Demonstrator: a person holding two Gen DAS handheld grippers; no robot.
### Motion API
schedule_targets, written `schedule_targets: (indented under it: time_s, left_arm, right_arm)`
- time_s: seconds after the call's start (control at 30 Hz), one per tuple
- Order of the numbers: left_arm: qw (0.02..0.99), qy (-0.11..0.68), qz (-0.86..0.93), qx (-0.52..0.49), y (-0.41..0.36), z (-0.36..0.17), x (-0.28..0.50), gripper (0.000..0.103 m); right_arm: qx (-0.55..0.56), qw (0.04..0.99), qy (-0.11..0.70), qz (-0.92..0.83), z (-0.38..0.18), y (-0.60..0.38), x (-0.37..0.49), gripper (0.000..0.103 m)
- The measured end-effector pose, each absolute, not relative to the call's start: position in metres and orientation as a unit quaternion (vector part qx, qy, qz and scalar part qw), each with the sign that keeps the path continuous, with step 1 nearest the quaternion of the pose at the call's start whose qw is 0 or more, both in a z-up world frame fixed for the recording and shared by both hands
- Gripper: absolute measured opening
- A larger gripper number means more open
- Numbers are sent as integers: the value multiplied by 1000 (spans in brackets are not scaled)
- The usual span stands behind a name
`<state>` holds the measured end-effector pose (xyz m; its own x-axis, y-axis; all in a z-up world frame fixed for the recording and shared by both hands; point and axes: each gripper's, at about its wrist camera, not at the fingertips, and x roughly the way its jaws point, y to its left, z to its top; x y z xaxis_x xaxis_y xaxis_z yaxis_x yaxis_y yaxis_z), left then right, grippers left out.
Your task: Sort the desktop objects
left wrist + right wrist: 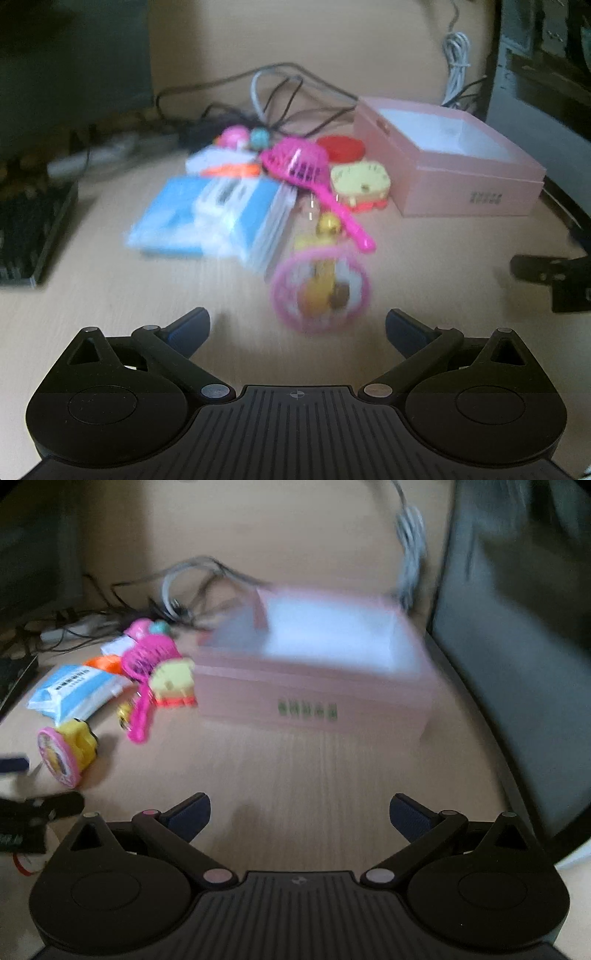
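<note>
Pink-rimmed round toy (320,291): judged light, rigid, prone to rolling; grip across rim. Left gripper (297,328) and right gripper (300,812) both spread wide, empty.

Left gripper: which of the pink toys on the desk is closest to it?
The round pink-rimmed toy, just ahead of the open left gripper. The pink hairbrush lies farther back in the pile.

A home or office computer desk (110,295), pale wood-grain. A black keyboard (26,229) lies at the left edge beneath a dark monitor (74,55). Tangled black and grey cables (280,96) and a power strip (92,155) run along the far side, by a beige wall (332,37). A dark computer tower (546,55) stands far right.
</note>
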<state>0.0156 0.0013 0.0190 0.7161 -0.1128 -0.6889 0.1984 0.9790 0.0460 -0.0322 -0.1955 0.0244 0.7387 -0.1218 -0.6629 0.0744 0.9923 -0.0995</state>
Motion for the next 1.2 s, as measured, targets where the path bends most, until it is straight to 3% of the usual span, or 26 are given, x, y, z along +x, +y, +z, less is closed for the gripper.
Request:
schedule_targets:
  time_s: [0.1, 0.23, 0.4, 0.47, 0.57, 0.77, 1.0, 1.03, 1.07, 1.13, 1.2]
  left_arm:
    - [925, 364, -61, 85, -3, 25, 27, 103]
    - [923, 379, -17, 69, 17, 37, 32, 103]
    - [921, 386, 40, 41, 55, 48, 34, 103]
    - [918, 394, 47, 29, 69, 52, 30, 103]
    - [914, 402, 50, 23, 84, 59, 20, 103]
    - [914, 402, 52, 29, 93, 66, 4, 103]
    - [914, 403, 36, 32, 92, 64, 4, 103]
    - [914, 404, 33, 31, 91, 64, 4, 103]
    - [913, 405, 32, 31, 90, 64, 5, 103]
    - [912, 408, 28, 30, 89, 62, 8, 103]
    - [911, 411, 22, 30, 87, 59, 10, 103]
  right_arm:
    - [-142, 943, 300, -40, 39, -164, -32, 102]
    - [-248, 927, 281, 25, 47, -126, -9, 75]
    - [-272, 912, 299, 68, 45, -89, 42, 63]
    - [-277, 906, 312, 72, 39, -79, 67, 52]
    - [-288, 900, 323, 58, 29, -69, 96, 47]
    - [-281, 896, 341, 53, 15, -61, 120, 46]
    - [-208, 895, 376, 115, 24, -65, 62, 46]
    - [-201, 899, 368, 129, 31, -66, 47, 50]
    - [-190, 901, 360, 148, 38, -67, 32, 63]
    - [-158, 900, 359, 189, 52, -68, 6, 78]
    - [-129, 887, 374, 237, 57, -65, -17, 79]
